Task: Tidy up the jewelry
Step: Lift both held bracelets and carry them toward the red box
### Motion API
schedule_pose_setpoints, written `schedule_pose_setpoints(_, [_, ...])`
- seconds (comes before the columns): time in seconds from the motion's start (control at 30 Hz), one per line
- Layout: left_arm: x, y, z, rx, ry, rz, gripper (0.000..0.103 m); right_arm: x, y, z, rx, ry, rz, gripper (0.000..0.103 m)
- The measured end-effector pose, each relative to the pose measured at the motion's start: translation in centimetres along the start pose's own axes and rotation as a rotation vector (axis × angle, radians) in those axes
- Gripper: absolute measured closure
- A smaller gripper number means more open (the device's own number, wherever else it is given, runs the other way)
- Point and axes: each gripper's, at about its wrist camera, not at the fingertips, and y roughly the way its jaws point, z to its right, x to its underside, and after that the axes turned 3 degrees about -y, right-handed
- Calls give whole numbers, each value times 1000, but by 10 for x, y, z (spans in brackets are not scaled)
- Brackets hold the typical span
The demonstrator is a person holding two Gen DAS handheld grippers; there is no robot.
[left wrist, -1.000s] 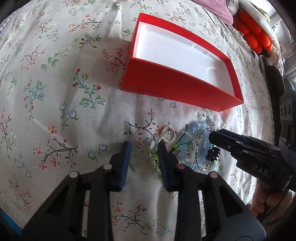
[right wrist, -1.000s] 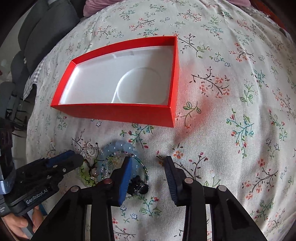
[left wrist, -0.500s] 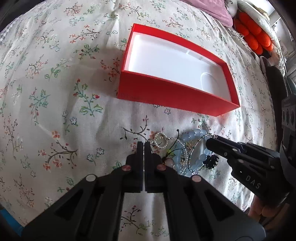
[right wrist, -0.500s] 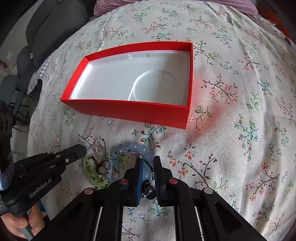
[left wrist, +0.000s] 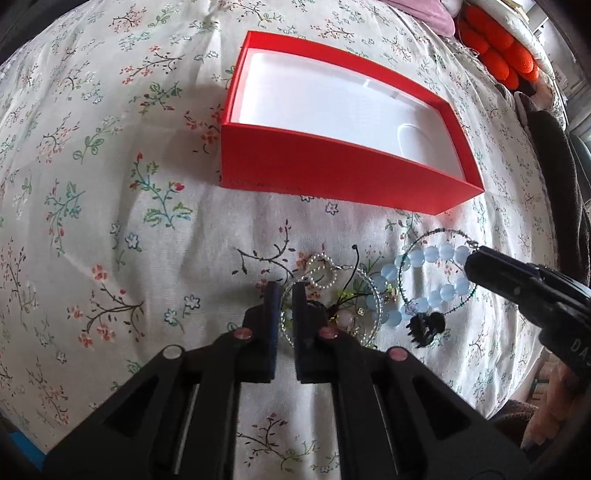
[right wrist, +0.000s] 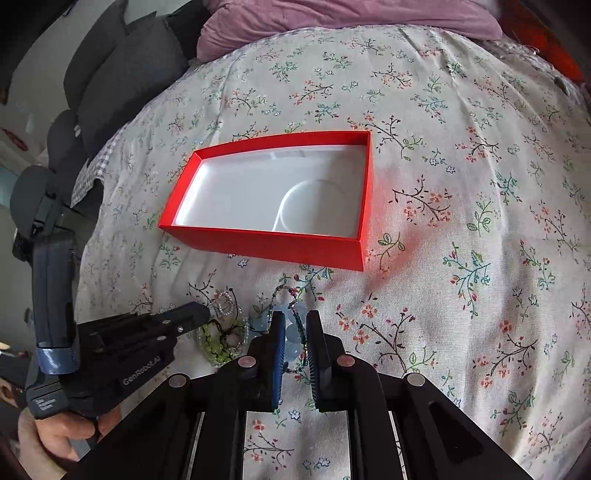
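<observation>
A red box (left wrist: 332, 177) (right wrist: 266, 243) with a white, empty inside sits on the floral bedsheet. In front of it lies a tangle of jewelry: pearl loops (left wrist: 321, 273) (right wrist: 225, 302), green beads (right wrist: 216, 343) and a black clip (left wrist: 424, 326). My right gripper (right wrist: 295, 321) (left wrist: 471, 260) is shut on the blue bead bracelet (left wrist: 430, 254) (right wrist: 291, 332), which hangs from it with a thin teal strand. My left gripper (left wrist: 284, 291) (right wrist: 203, 314) points down at the left of the tangle. Its jaws are opening by a narrow gap, and a clear bead strand (left wrist: 287, 314) shows between them, unpressed.
The floral sheet (left wrist: 110, 184) spreads wide to the left and right of the box. A purple pillow (right wrist: 332, 18) and dark cushions (right wrist: 122, 74) lie at the far side. An orange cushion (left wrist: 506, 55) is at the far right. A hand (right wrist: 55, 435) holds the left gripper.
Both grippers went from open to closed over the jewelry. The right one closed on the blue bracelet and rose with it. The left one shut fully, then parted slightly.
</observation>
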Motion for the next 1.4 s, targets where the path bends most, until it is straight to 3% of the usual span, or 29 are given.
schedule_pose_setpoints(0.23, [-3,8,6,-26,17,2,90,3,-14,5,-14,5,22,92])
schedule_pose_setpoints(0.37, [-3,6,8,-27,-11,11,98,3,-15,13,13,16,21,91])
schedule_pose_setpoints(0.73, [0,-35,-13,21,-70,96,99,5,-12,48,45,118,-19,90])
schedule_pose_setpoints(0.93, [3,-52,-24,0,-80,125,99,9,-3,58,51,141,-74,75])
schedule_pose_setpoints(1.0, [5,-50,-31,-23,-86,115,99,11,5,61,57,156,-103,55])
schedule_pose_setpoints(1.03, [4,-48,-35,-35,-92,107,99,11,8,62,60,164,-113,50])
schedule_pose_setpoints(1.27, [5,-40,-53,-60,-143,76,99,8,13,50,50,137,-106,49])
schedule_pose_setpoints(1.4, [7,-43,-52,-53,-141,79,99,7,8,24,-23,76,-91,52])
